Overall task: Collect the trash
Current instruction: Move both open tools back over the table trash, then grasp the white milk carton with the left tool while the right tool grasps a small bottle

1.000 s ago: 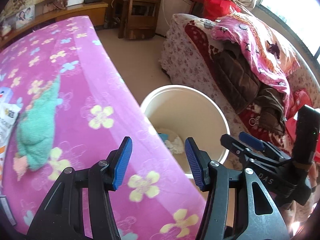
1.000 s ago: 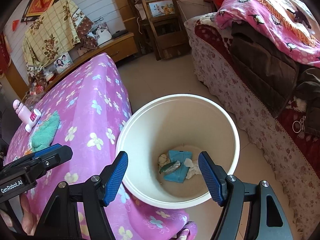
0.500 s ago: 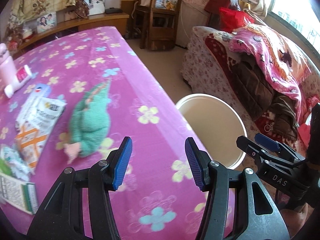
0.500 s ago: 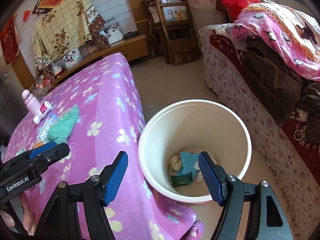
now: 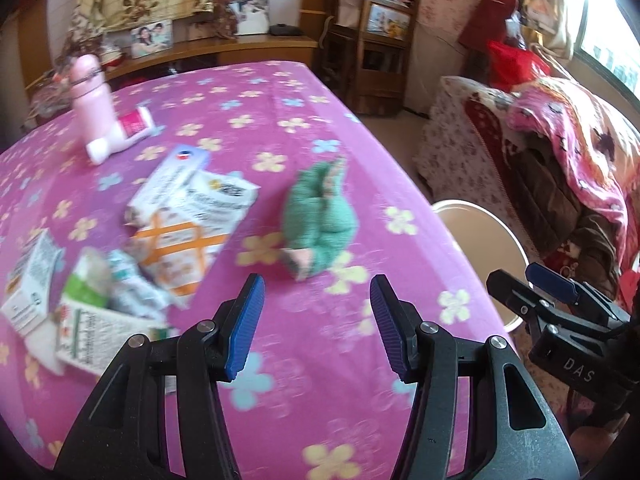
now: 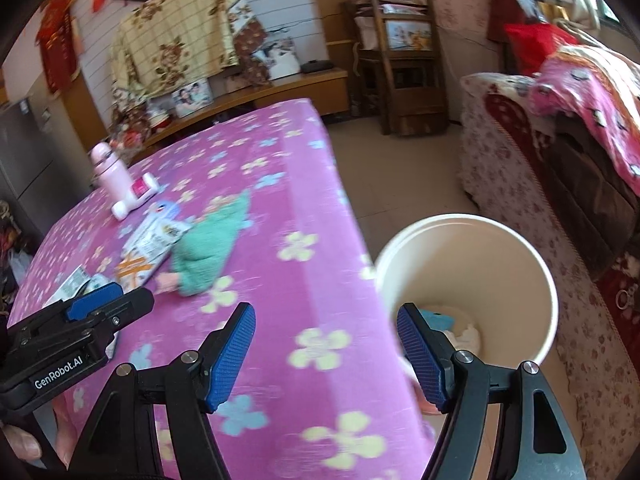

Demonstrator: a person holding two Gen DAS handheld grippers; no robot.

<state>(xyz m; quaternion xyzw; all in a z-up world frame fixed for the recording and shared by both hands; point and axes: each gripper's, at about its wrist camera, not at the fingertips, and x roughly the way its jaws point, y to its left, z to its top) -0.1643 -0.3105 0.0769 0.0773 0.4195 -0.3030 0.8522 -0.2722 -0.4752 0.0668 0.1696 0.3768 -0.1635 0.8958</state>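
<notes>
A: Lying in a loose cluster at the left of the left wrist view, the trash is on the desk, which wears a pink flowered cloth: an orange-and-white wrapper, a white printed packet overlapping its upper edge, a green-and-white pack and a small white carton at the far left.

B: And the bucket?

A: The white bucket stands on the floor just beside the desk's edge, lower right of centre in the right wrist view. Blue and white scraps lie at its bottom, partly hidden by a finger.

B: What are the claws doing?

A: The left claw is spread wide with nothing between its blue pads, hovering above the cloth at the bottom centre of its own view. The right claw is also spread and empty, one pad over the cloth and the other over the bucket's rim.

B: Anything else on the desk?

A: A green knitted piece lies in the middle, just right of the wrappers. A pink bottle stands at the upper left, with a pink-and-white tube lying against its base. The frames are blurred, so print on the packets cannot be read.
</notes>
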